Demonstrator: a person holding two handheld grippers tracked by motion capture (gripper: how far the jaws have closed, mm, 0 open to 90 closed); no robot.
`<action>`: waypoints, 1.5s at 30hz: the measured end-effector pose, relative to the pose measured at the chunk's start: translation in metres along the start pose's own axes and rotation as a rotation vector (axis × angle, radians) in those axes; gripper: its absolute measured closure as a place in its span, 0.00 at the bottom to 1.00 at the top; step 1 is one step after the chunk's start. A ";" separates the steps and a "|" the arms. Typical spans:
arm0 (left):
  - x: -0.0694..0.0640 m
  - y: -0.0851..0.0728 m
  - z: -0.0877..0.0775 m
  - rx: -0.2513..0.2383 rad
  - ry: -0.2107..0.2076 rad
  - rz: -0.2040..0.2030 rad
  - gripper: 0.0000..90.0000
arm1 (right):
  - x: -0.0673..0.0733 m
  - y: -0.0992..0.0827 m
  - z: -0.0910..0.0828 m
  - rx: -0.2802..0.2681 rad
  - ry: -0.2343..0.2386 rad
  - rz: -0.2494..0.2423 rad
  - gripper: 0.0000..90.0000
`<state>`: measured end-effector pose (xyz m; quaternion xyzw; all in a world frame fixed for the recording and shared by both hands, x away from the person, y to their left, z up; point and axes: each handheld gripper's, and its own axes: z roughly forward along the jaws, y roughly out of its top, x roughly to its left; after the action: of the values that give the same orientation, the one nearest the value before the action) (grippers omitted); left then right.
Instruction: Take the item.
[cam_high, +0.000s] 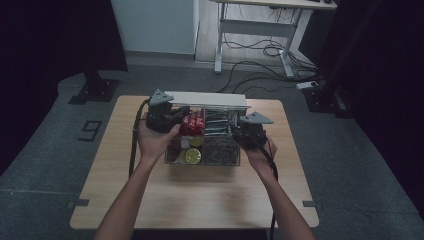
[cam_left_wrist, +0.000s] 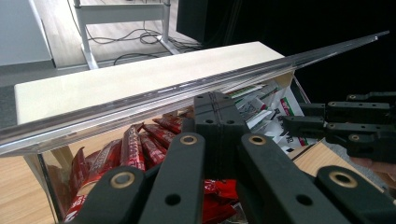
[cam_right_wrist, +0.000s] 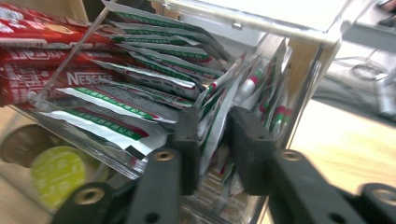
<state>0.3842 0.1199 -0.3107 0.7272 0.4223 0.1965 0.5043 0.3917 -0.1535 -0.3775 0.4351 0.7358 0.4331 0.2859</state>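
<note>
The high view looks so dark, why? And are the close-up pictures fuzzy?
High view: dim all round, only the table and clear box catch light. Left gripper view: sharp on the lid edge, bright. Right gripper view: white sachets smeared, the yellow-green lid soft and out of focus.

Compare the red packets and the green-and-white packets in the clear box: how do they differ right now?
The red packets fill the compartment by the left gripper, whose jaws are shut; the green-and-white packets fill the one by the right gripper. No jaws touch the red packets; the right gripper's jaws straddle a few green-and-white ones. Both are slim foil sticks in the clear box.
</note>
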 end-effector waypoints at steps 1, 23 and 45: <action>0.000 0.000 0.000 0.000 0.000 -0.001 1.00 | -0.001 0.000 0.000 0.000 0.003 0.002 0.85; -0.001 0.000 0.002 0.001 -0.002 0.001 1.00 | -0.003 0.000 -0.017 -0.080 0.003 -0.012 0.97; 0.000 0.000 0.000 -0.001 -0.003 0.000 1.00 | 0.010 0.005 -0.004 -0.039 -0.002 -0.057 0.83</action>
<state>0.3842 0.1194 -0.3107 0.7273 0.4215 0.1957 0.5051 0.3863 -0.1450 -0.3713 0.4087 0.7390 0.4386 0.3074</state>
